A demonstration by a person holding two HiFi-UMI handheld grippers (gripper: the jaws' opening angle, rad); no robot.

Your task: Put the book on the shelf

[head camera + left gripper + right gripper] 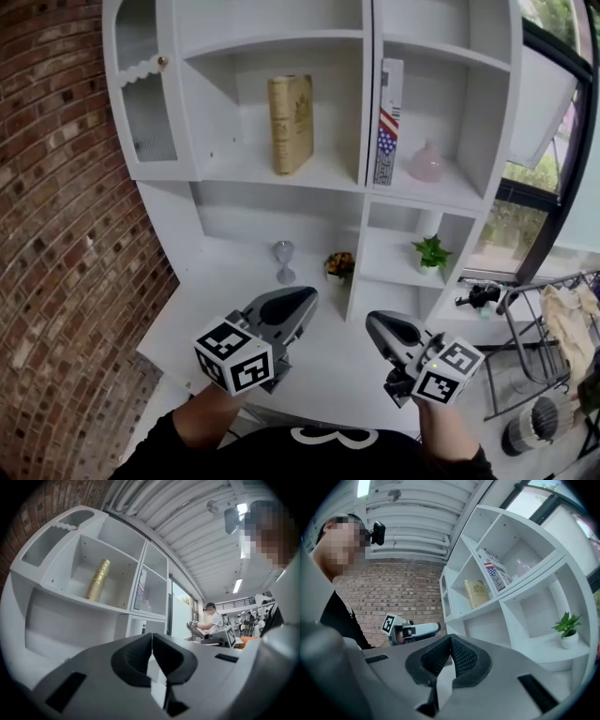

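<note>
Both claws hang low over the white desk (323, 375). Left gripper (302, 298): jaws together, empty. Right gripper (377, 324): same. The gold book (291, 124) stands upright on the shelf (234, 174), upper ledge, left of the divider. It looks shelved, so nothing needs gripping.

Staged home corner inside a lab or workshop hall. A white shelf unit (370, 192) holding a potted plant (430, 253) stands straight ahead of the left gripper (302, 298) and right gripper (377, 325), with a brick wall (56, 234) off to the left of the left gripper. Above the left gripper runs a bare ceiling of pipes (187, 522) and strip lights (237, 585). Far beyond it a person (214, 619) sits at an equipment bench (211, 638), and tall windows (553, 141) and a clothes rack (553, 309) lie right of the right gripper.
</note>
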